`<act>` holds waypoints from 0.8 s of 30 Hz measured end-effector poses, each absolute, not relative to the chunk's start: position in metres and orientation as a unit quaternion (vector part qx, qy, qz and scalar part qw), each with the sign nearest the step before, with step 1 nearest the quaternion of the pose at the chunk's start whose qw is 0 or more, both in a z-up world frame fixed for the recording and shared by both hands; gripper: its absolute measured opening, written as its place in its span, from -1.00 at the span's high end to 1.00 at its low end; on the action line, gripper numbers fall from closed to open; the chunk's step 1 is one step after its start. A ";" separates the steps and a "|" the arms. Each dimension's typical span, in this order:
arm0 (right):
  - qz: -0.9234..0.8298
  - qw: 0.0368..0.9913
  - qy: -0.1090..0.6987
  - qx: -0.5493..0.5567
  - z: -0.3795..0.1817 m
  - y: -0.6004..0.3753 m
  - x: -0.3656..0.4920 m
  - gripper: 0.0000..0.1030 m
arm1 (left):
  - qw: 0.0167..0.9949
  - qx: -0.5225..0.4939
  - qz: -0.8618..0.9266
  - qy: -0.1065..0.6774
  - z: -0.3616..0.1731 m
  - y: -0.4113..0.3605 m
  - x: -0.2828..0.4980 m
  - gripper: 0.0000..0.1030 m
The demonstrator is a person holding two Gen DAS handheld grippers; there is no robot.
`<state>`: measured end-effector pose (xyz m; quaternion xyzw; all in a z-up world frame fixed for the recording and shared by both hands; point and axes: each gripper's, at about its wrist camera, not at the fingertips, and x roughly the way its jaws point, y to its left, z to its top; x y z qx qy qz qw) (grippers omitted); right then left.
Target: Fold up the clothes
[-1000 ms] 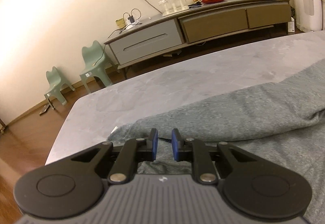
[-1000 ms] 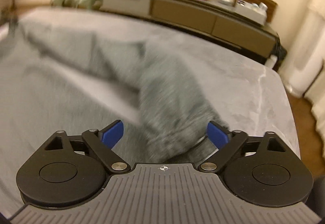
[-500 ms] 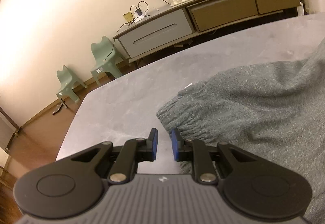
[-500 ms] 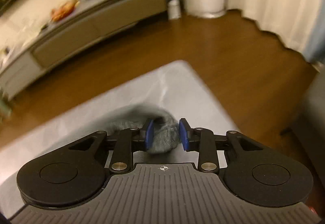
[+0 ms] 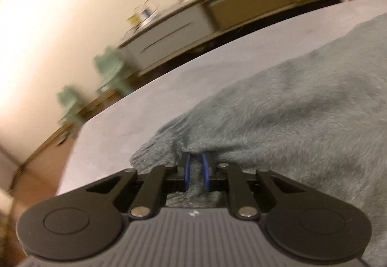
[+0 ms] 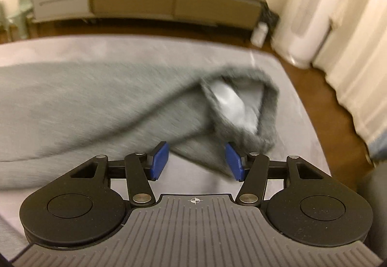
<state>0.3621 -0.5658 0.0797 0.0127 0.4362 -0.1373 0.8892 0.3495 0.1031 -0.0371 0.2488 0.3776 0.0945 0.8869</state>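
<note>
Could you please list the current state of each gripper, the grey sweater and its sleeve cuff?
left gripper: shut on a pinch of the fabric.
right gripper: open, holding nothing.
grey sweater: spread over the bed, rumpled, not yet folded.
sleeve cuff: lying on the bed past the right gripper, mouth gaping open, free of the jaws.

A grey bed [image 6: 297, 87] (pale cover) carries one thing — a grey sweater [image 6: 84, 102] spread across it.
</note>
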 end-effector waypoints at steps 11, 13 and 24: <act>-0.119 0.898 0.422 -0.025 0.094 -0.531 0.326 0.07 | 0.900 0.165 0.138 0.378 0.006 0.143 0.339 0.76; -0.093 0.907 0.409 -0.033 0.102 -0.510 0.316 -0.01 | 0.909 0.166 0.085 0.372 0.016 0.115 0.301 0.76; -0.128 0.925 0.357 -0.037 0.092 -0.506 0.375 -0.51 | 0.897 0.200 -0.125 0.374 0.010 -0.022 0.145 0.67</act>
